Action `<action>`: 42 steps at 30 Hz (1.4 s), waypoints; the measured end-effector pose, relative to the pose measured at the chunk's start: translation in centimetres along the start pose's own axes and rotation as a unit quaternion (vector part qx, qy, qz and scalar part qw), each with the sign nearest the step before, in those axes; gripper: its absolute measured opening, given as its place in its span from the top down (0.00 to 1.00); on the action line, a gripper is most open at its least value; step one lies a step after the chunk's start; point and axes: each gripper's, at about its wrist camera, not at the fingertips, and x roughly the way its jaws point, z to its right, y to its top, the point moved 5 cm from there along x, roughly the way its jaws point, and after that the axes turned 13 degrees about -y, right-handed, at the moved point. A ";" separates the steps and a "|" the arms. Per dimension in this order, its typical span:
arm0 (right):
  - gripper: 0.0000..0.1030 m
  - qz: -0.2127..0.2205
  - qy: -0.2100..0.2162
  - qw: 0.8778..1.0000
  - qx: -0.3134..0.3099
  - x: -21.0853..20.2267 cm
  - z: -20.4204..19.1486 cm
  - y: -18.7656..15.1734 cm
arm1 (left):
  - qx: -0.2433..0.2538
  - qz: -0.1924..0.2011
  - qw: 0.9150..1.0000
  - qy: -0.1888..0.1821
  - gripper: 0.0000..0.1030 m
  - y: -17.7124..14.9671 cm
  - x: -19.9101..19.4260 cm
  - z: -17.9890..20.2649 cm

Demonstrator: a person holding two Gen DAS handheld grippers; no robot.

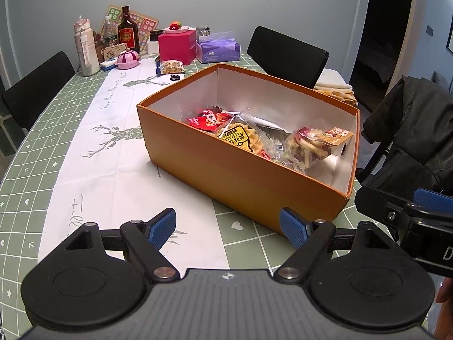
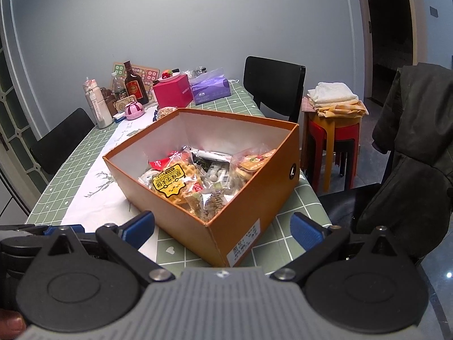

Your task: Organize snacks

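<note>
My jaws on both grippers stand wide and empty; one snack bag (image 1: 171, 67) lies beyond the orange box (image 1: 240, 170), so I reach carefully.

matt cardboard box (image 2: 249, 198), glossy plastic snack packets (image 2: 172, 182), cloth table cover (image 1: 93, 153)

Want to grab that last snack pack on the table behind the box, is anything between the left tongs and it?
Yes. The orange box sits between the open left tongs and the snack pack beyond its far corner; reach over or left around it.
</note>
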 end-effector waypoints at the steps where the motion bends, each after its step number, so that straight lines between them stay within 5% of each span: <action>1: 0.03 0.000 0.000 1.000 0.000 -0.1 0.0 0.0 | 0.000 0.000 1.000 0.000 0.06 0.0 0.0 0.0; 42: 0.03 0.010 -0.005 1.000 -0.005 -2.2 0.1 -0.5 | 0.009 0.025 1.000 -0.007 0.06 -0.7 -1.8 0.7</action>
